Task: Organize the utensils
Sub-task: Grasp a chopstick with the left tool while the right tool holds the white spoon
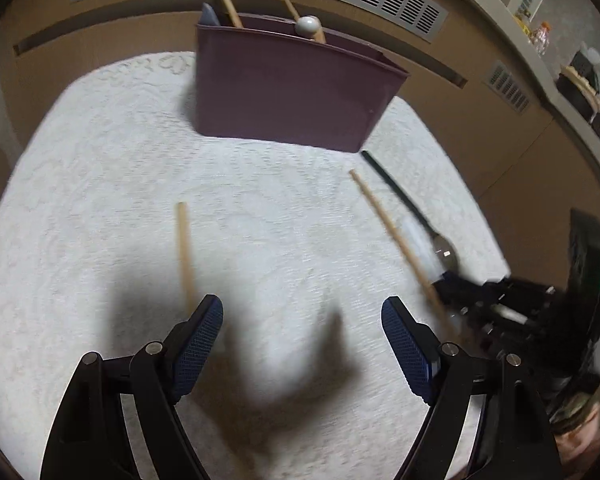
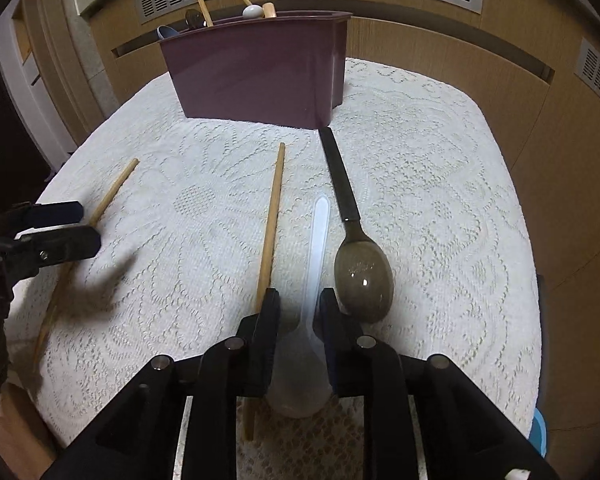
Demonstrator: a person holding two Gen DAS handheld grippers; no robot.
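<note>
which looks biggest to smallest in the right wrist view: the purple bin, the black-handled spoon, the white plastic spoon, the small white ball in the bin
1. purple bin
2. black-handled spoon and white plastic spoon: about alike in length; the white one runs nearer the camera and is partly hidden by the tool, so no ranking between them
3. small white ball

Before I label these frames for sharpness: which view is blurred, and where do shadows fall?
Left wrist view: motion-smeared, chopsticks soft, dark shadow on the cloth between the open left gripper. Right wrist view: sharp lace, a glint on the grey spoon, fisheye bending the edges.
</note>
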